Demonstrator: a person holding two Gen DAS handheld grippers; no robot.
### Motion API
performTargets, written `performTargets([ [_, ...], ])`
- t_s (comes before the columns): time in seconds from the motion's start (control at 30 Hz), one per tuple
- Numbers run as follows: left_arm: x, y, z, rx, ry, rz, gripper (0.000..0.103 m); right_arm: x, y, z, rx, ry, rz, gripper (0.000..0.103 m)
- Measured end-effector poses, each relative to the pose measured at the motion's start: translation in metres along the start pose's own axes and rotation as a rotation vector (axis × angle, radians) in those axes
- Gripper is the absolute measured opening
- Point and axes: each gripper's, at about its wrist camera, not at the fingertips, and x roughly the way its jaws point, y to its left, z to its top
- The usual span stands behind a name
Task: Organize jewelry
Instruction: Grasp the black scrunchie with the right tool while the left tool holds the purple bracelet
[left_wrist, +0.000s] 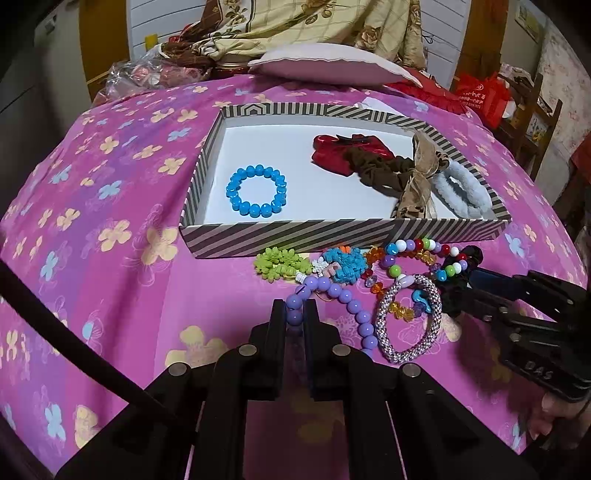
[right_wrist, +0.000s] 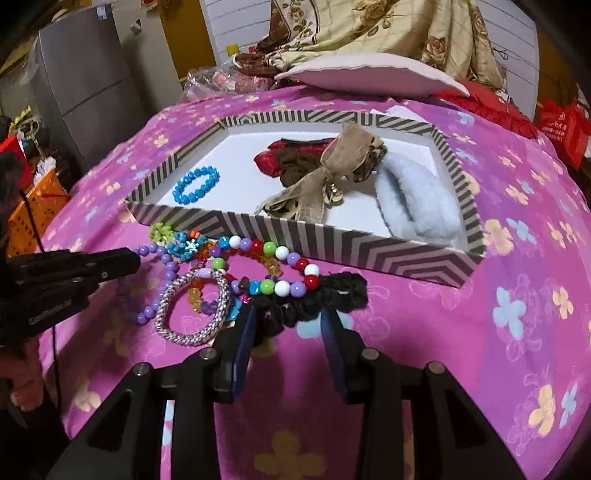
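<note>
A pink flowered cloth (left_wrist: 110, 206) covers my surface; on it sits a striped tray (left_wrist: 332, 232) holding a blue bracelet (left_wrist: 257, 191), a red scrunchie (left_wrist: 332, 151), a brown one (left_wrist: 376, 170) and a pale fluffy one (left_wrist: 461, 192). Before the tray lies a jewelry heap. My left claw (left_wrist: 294, 314) is pinched narrow on a purple bead bracelet (left_wrist: 332, 295); my right claw (right_wrist: 290, 325) stands wide, straddling a black scrunchie (right_wrist: 317, 299) beside a silver bangle (right_wrist: 192, 306).

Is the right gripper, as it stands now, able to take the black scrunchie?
Probably yes. The right gripper is open, with one finger on each side of the black scrunchie, and nothing lies between them. The multicolored bead bracelet rests against the scrunchie's far edge, so it might get dragged along.
</note>
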Motion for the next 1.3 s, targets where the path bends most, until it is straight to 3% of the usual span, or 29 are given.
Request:
performTargets([
  [0.1,0.001,0.000,0.000,0.000,0.004,0.003,0.000,0.003,0.006,0.002,-0.030,-0.005,-0.019,0.037],
  [0.17,0.001,0.001,0.000,-0.003,0.006,0.005,0.000,0.004,0.008,0.002,-0.030,0.009,-0.006,0.011],
  [0.2,0.002,0.002,0.000,-0.004,0.007,0.005,0.000,0.003,0.009,0.002,-0.039,0.021,-0.006,0.010],
  [0.4,0.003,0.000,0.000,0.003,0.010,0.001,0.000,-0.021,-0.002,-0.004,-0.021,0.008,-0.038,0.008],
  [0.6,-0.007,0.000,0.003,-0.005,-0.038,-0.037,0.000,-0.063,-0.036,0.001,0.129,-0.147,-0.009,0.008],
  [0.77,-0.011,0.000,0.005,-0.011,-0.057,-0.046,0.000,-0.085,-0.044,0.003,0.175,-0.264,0.023,0.008],
  [0.93,-0.020,0.005,0.007,-0.043,-0.098,-0.084,0.000,-0.089,-0.042,0.003,0.195,-0.297,0.016,0.008],
  [1.3,-0.040,0.007,0.012,-0.066,-0.204,-0.142,0.000,-0.086,-0.039,0.002,0.173,-0.279,0.012,0.008],
])
